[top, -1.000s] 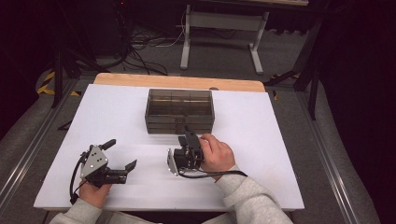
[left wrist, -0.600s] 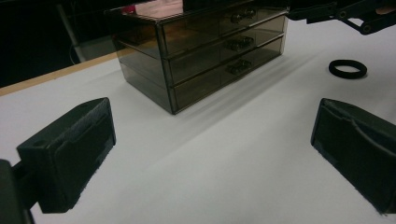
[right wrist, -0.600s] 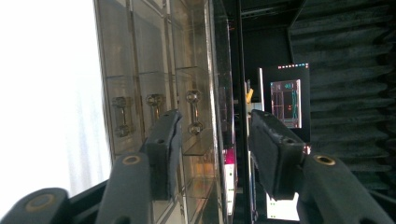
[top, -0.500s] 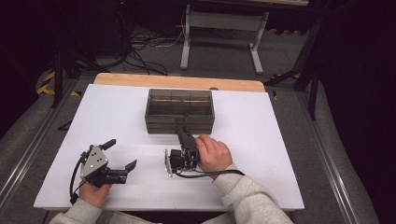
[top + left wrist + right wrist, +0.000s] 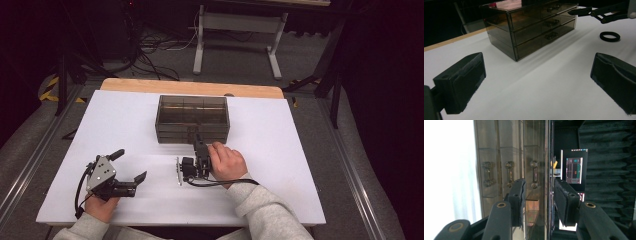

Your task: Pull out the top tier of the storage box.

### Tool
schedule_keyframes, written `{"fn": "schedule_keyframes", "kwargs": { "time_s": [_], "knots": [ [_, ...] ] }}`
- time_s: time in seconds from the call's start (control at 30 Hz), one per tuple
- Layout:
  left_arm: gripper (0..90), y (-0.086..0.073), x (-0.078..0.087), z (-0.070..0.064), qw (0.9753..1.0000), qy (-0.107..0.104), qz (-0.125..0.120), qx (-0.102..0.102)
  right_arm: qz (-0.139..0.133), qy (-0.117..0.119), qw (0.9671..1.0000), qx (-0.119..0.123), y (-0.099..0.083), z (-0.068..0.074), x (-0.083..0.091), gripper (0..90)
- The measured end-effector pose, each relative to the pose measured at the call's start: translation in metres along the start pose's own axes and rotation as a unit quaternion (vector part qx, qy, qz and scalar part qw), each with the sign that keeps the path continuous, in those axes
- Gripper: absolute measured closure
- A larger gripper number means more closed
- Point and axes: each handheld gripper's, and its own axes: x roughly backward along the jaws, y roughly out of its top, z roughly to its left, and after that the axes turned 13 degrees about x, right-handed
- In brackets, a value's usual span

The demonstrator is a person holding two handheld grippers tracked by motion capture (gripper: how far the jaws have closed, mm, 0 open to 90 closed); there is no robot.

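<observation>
Reaching right gripper (image 5: 196, 141), turned on side, jaws part-spread, toward top handle (image 5: 534, 174) of smoky translucent three-drawer plastic chest (image 5: 192, 119) at table's middle. Straddle handle squarely, close, pull straight. Left gripper (image 5: 131, 167) spread wide, idle; black rubber ring (image 5: 609, 36) nearby.

No text, label or number can be read anywhere.

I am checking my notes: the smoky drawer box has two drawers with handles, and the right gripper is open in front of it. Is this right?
Not quite: the drawer box has three stacked drawers, as the left gripper view shows. The right gripper is indeed open before it.
</observation>
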Motion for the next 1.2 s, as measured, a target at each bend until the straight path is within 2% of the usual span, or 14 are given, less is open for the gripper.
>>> {"fn": "schedule_keyframes", "kwargs": {
  "time_s": [0.5,0.7,1.2],
  "knots": [
    [0.9,0.0,0.0,0.0,1.0,0.0,0.0,-0.004,0.015,-0.02,0.9995,0.021,0.002,0.007,-0.017,69.1],
    [0.9,0.0,0.0,-0.001,1.0,0.0,0.0,-0.002,0.019,-0.032,0.9989,0.03,0.002,0.01,-0.026,74.4],
    [0.9,0.0,0.0,-0.001,1.0,0.0,0.0,-0.002,0.029,-0.035,0.9982,0.04,0.006,0.012,-0.033,80.4]
  ]
}}
